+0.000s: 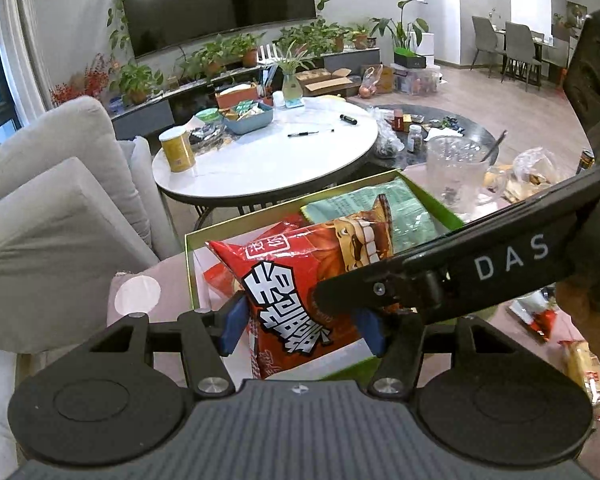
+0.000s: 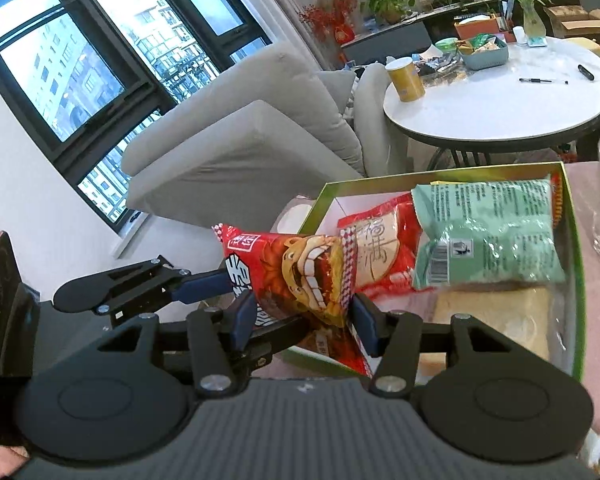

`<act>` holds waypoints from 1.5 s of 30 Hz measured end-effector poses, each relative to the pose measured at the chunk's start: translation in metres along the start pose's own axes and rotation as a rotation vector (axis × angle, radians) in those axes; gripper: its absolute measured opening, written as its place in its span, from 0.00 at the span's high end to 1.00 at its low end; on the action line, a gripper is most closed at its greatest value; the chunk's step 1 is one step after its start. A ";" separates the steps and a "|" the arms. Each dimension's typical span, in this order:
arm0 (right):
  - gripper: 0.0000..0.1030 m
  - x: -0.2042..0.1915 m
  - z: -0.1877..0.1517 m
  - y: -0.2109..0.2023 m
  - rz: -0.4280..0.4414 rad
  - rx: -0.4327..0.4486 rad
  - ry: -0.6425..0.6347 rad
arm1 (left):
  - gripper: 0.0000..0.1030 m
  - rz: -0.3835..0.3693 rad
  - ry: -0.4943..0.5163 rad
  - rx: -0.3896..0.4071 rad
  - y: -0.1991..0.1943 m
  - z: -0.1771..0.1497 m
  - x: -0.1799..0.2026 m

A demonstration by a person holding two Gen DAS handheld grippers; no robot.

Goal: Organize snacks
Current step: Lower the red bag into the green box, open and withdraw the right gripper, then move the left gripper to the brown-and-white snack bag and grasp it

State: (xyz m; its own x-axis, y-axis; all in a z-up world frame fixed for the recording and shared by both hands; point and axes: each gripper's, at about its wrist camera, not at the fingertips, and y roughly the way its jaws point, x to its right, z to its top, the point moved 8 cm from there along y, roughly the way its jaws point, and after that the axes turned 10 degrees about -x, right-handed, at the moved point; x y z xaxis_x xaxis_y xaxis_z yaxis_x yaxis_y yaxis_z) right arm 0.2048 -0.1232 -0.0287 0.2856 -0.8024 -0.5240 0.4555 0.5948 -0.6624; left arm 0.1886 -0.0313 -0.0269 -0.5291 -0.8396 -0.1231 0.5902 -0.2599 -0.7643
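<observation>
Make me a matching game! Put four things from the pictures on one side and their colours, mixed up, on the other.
Things:
1. chip bag held in the right tool
2. snack packet lying in the box
3. can on the round table
4. sofa

Colours:
A. yellow
B. grey
C. red
D. pale green

Pairs: 1-C, 2-D, 3-A, 4-B

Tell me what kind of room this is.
Most likely a home living room: a wall-mounted TV above potted plants, a grey sofa, and a round white table.
</observation>
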 end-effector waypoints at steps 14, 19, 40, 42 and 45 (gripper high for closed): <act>0.33 0.044 -0.013 -0.016 -0.201 0.233 -0.001 | 0.13 0.052 -0.166 0.028 0.027 -0.048 -0.037; 0.32 0.028 -0.027 -0.056 -0.300 0.361 -0.111 | 0.03 0.107 -0.207 0.086 0.007 -0.055 -0.042; 0.24 0.049 -0.112 -0.110 -0.461 0.297 -0.141 | 0.03 0.028 -0.218 -0.073 -0.017 -0.132 0.002; 0.24 0.050 -0.118 -0.107 -0.486 0.294 -0.131 | 0.03 0.070 -0.213 -0.069 -0.020 -0.136 0.004; 0.24 0.049 -0.122 -0.102 -0.488 0.289 -0.108 | 0.03 0.092 -0.218 -0.059 -0.026 -0.141 0.008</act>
State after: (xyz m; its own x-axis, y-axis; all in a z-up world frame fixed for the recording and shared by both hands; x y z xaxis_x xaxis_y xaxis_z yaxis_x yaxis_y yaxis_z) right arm 0.0690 -0.2174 -0.0521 0.0622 -0.9899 -0.1274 0.7636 0.1294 -0.6327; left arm 0.0829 0.0357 -0.0971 -0.3273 -0.9431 -0.0590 0.5896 -0.1550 -0.7927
